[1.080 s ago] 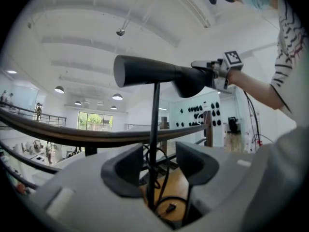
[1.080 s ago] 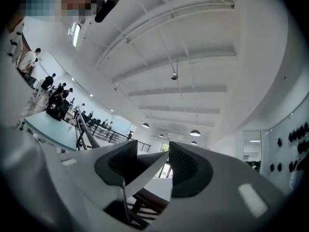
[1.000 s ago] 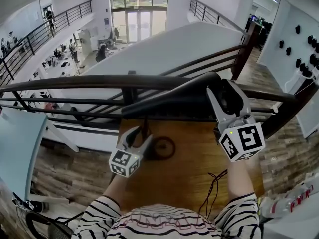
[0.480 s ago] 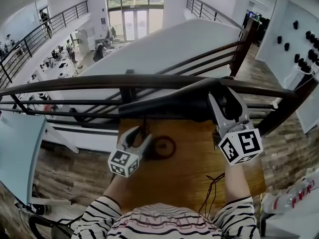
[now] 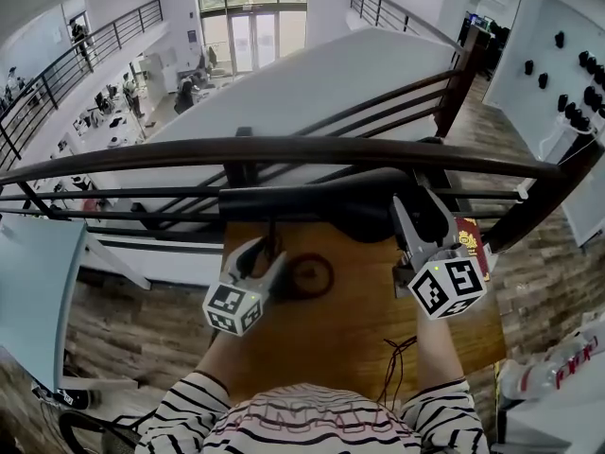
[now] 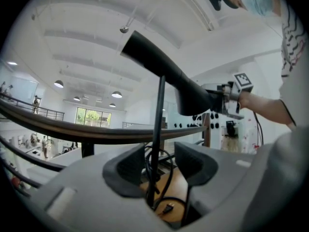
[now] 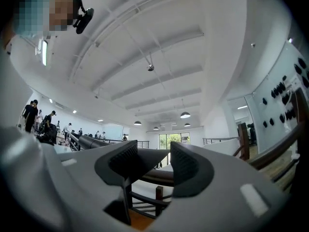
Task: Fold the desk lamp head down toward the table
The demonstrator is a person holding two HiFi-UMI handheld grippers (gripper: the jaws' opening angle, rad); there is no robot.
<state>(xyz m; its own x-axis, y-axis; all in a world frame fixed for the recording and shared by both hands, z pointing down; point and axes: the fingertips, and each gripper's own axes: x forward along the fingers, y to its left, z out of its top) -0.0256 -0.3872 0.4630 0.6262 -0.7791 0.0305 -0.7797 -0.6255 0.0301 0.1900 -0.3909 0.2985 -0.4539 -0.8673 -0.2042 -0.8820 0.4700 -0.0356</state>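
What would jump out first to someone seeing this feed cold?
The long black lamp head stretches across the middle of the head view, just below the dark railing, with the right gripper clamped on its wide right end. The left gripper has its fingers open either side of the thin stem, above the wooden table.

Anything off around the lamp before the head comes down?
Nothing broken or spilled. One oddity: the cord lies in loose loops round the foot of the pole, its plug free on the table. It might snag as the head folds.
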